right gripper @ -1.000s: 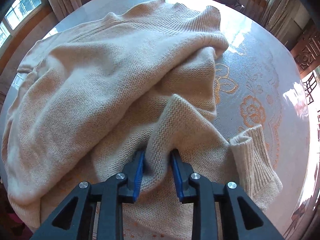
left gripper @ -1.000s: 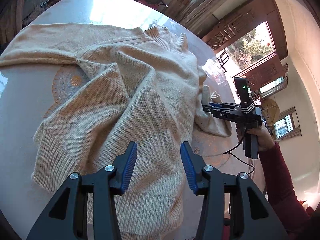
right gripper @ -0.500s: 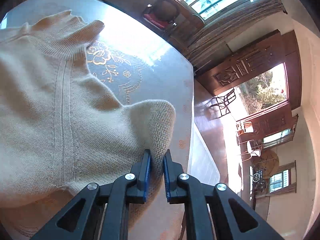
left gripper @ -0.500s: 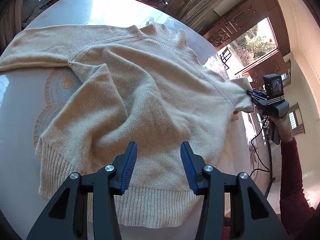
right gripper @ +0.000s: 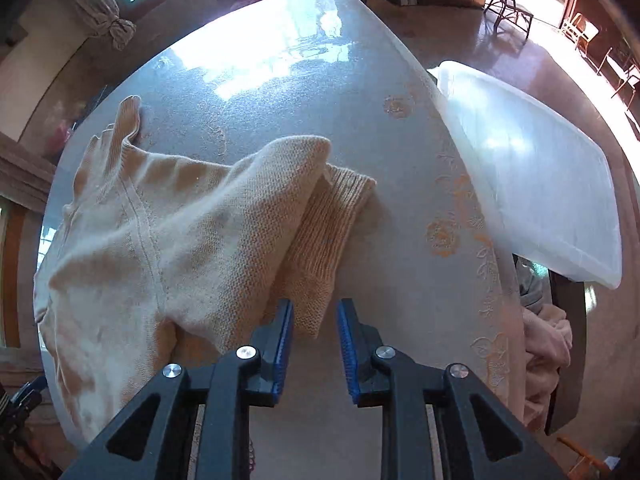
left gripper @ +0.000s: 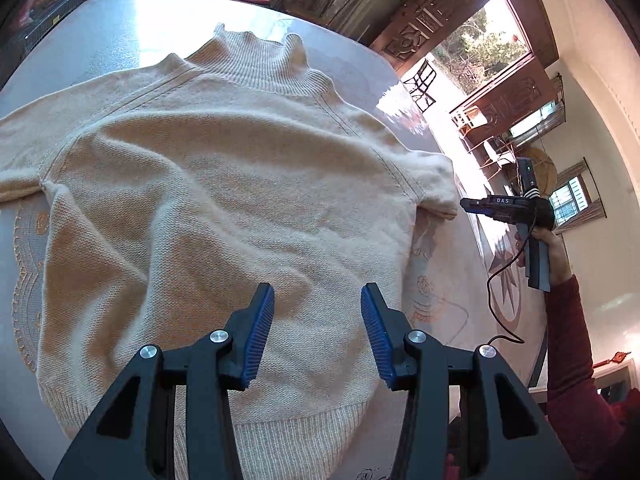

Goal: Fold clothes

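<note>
A beige knit sweater (left gripper: 224, 184) lies spread on the round table (left gripper: 120, 28), collar at the far side, ribbed hem nearest me. My left gripper (left gripper: 317, 332) hovers open above the lower body of the sweater, nothing between its blue pads. In the right wrist view the folded right sleeve (right gripper: 320, 236) with its ribbed cuff rests on the table. My right gripper (right gripper: 315, 344) is just behind it, its jaws opening, the pads clear of the knit. In the left wrist view the right gripper (left gripper: 466, 204) sits just off the sleeve end, held by a hand in a red sleeve.
A translucent white plastic bin lid (right gripper: 532, 176) sits beside the table's right edge. A pink garment (right gripper: 544, 344) hangs below it. The tablecloth carries an orange floral print (right gripper: 444, 236). Wooden doors (left gripper: 460, 44) and chairs stand beyond the table.
The right gripper drew the sleeve outward to the right, flattening the sweater, then let it go and opened. The left gripper shifted over the sweater's body, staying open.
</note>
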Demonstrator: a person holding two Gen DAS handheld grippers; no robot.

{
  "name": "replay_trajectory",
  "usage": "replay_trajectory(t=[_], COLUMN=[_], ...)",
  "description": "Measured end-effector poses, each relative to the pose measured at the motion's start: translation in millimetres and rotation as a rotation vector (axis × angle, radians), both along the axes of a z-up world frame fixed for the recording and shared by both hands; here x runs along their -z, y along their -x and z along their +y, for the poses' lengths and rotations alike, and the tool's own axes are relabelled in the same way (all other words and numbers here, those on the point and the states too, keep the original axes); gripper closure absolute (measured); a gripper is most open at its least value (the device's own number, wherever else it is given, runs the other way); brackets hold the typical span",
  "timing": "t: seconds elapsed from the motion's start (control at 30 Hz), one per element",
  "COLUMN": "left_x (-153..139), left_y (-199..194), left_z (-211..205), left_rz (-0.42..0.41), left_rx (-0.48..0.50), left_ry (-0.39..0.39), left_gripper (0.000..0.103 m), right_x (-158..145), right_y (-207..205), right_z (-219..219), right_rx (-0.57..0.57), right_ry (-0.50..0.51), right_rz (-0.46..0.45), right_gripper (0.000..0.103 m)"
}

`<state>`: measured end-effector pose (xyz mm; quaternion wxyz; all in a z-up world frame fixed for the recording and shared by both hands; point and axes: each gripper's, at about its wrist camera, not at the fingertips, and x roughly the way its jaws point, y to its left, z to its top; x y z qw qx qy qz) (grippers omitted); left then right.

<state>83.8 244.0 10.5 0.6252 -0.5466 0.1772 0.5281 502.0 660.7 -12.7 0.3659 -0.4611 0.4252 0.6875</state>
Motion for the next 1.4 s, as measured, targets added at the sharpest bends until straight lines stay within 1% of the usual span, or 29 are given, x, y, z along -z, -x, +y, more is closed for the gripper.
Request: replay_trajectory(t=[0.13,0.17,0.2,0.33,0.37,0.4,0.5,0.53,0.6,0.67,0.7,0.73,0.8,0.87,0.93,0.97,1.0,1.07,1.13,1.17,1.27,1.33,1.4], left_x=[6,7,8,9,9,9,10,9,7,6,6,6,9,13,16,18,20,22,24,24,26,27,26], left_y=[-17,-20,-23,-32,-33,-33,-33,-32,-30,-28,-26,-25,-22,-21,-19,-19,-19,-18,-14,-10,7,22,34], left_z=[5,6,7,9,9,9,10,8,5,3,1,1,0,1,2,2,1,-1,-5,-7,-16,-24,-36], left_rz=[0.006,0.004,0.004,0.003,0.004,0.004,-0.002,-0.002,0.005,0.006,0.005,0.004,-0.002,-0.012,-0.021,-0.023,-0.024,-0.02,-0.003,0.008,0.062,0.08,0.076], left_rx=[0.014,0.014,0.013,0.005,0.001,-0.006,-0.026,-0.033,-0.041,-0.047,-0.05,-0.051,-0.059,-0.061,-0.062,-0.061,-0.059,-0.056,-0.058,-0.064,-0.103,-0.131,-0.151], left_ry=[0.025,0.029,0.031,0.032,0.034,0.035,0.041,0.04,0.037,0.034,0.033,0.033,0.033,0.036,0.039,0.042,0.044,0.051,0.058,0.061,0.071,0.078,0.075], left_gripper=[0.055,0.055,0.055,0.054,0.054,0.053,0.053,0.053,0.053,0.053,0.053,0.053,0.053,0.053,0.053,0.053,0.053,0.053,0.053,0.053,0.053,0.053,0.053], right_x=[28,31,34,34,34,30,21,11,-18,-55,-73,-87,-108,-121,-119,-118,-115,-111,-105,-98,-78,-60,-43], right_y=[-27,-30,-31,-23,-19,-14,1,2,-3,-17,-25,-35,-48,-64,-74,-79,-82,-89,-76,-61,-5,38,82], right_z=[6,7,7,5,3,0,-6,-8,-9,-9,-7,-5,2,5,5,5,4,-4,-19,-28,-76,-125,-173], right_rx=[0.1,0.112,0.102,0.031,0.007,-0.014,-0.074,-0.079,-0.082,-0.067,-0.056,-0.041,-0.006,0.029,0.056,0.069,0.071,0.127,0.079,0.024,-0.208,-0.371,-0.533], right_ry=[0.11,0.111,0.118,0.113,0.107,0.075,-0.028,-0.066,-0.153,-0.263,-0.315,-0.368,-0.469,-0.528,-0.523,-0.519,-0.512,-0.561,-0.553,-0.513,-0.387,-0.29,-0.19], right_rz=[0.218,0.264,0.314,0.292,0.29,0.284,0.281,0.289,0.336,0.311,0.271,0.207,0.018,-0.102,-0.174,-0.209,-0.209,-0.236,-0.156,-0.095,0.036,0.093,0.148], right_gripper=[0.08,0.078,0.078,0.079,0.088,0.095,0.098,0.098,0.099,0.1,0.1,0.1,0.1,0.098,0.091,0.076,0.076,0.076,0.074,0.074,0.075,0.074,0.075])
